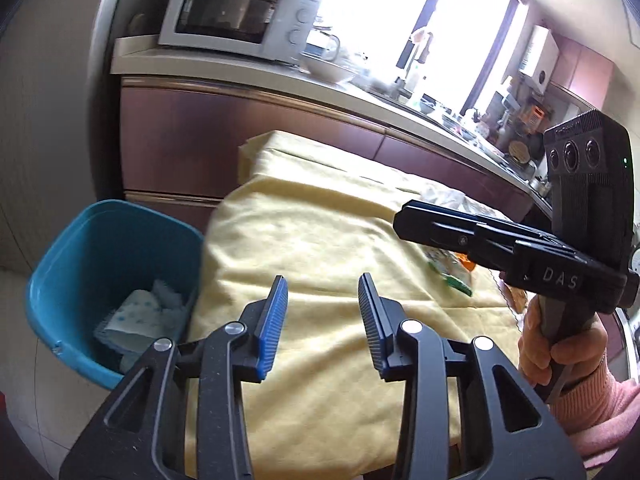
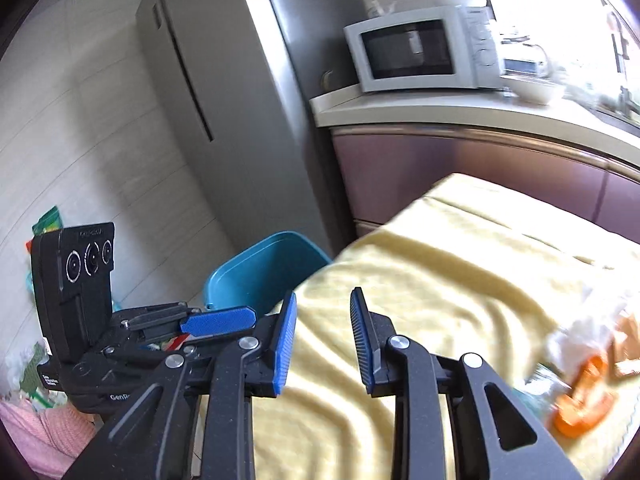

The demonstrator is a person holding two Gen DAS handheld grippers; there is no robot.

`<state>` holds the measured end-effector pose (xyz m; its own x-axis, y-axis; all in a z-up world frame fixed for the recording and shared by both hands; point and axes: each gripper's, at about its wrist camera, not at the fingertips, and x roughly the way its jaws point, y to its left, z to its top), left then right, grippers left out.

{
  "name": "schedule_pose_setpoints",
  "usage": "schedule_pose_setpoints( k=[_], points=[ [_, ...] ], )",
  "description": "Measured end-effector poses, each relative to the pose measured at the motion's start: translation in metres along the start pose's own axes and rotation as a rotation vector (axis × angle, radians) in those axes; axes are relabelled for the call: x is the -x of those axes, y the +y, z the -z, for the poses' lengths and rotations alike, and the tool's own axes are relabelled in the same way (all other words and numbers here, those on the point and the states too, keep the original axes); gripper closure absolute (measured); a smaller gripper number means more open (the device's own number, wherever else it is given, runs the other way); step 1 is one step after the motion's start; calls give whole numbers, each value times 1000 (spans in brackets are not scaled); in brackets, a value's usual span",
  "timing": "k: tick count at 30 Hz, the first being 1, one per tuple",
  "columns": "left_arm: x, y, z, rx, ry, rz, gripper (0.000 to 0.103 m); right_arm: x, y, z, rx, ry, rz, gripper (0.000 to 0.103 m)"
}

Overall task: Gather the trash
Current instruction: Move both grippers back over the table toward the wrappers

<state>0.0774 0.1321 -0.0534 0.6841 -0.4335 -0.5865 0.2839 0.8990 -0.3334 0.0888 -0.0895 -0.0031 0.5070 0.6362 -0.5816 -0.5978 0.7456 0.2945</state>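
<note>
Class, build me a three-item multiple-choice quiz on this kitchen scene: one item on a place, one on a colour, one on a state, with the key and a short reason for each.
1. Where does the bin stand?
A. on the counter
B. on the floor beside the table
C. on the microwave

2. What colour is the cloth over the table?
A. pale yellow
B. red
C. black

3. How do the left gripper jaws stand?
A. shut on a tissue
B. shut on a bottle
C. apart, with nothing between them

Key: 1 B, the bin sits low at the cloth's edge; 2 A, both views show yellow fabric; 3 C, only cloth shows through the gap.
</note>
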Motion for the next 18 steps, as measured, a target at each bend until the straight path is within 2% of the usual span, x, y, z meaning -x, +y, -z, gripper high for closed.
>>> schedule_pose_setpoints(
  k=[9, 14, 18],
  points=[
    [-49, -77, 9, -65, 103, 159, 62, 68, -62, 43, -131, -43, 215, 76],
    [-81, -104, 11, -66, 175, 217, 59, 108, -107, 72, -237, -62, 337, 75],
    [-105, -115, 7, -42, 215, 230, 58, 141, -141, 92, -307, -95, 420, 68]
  ],
)
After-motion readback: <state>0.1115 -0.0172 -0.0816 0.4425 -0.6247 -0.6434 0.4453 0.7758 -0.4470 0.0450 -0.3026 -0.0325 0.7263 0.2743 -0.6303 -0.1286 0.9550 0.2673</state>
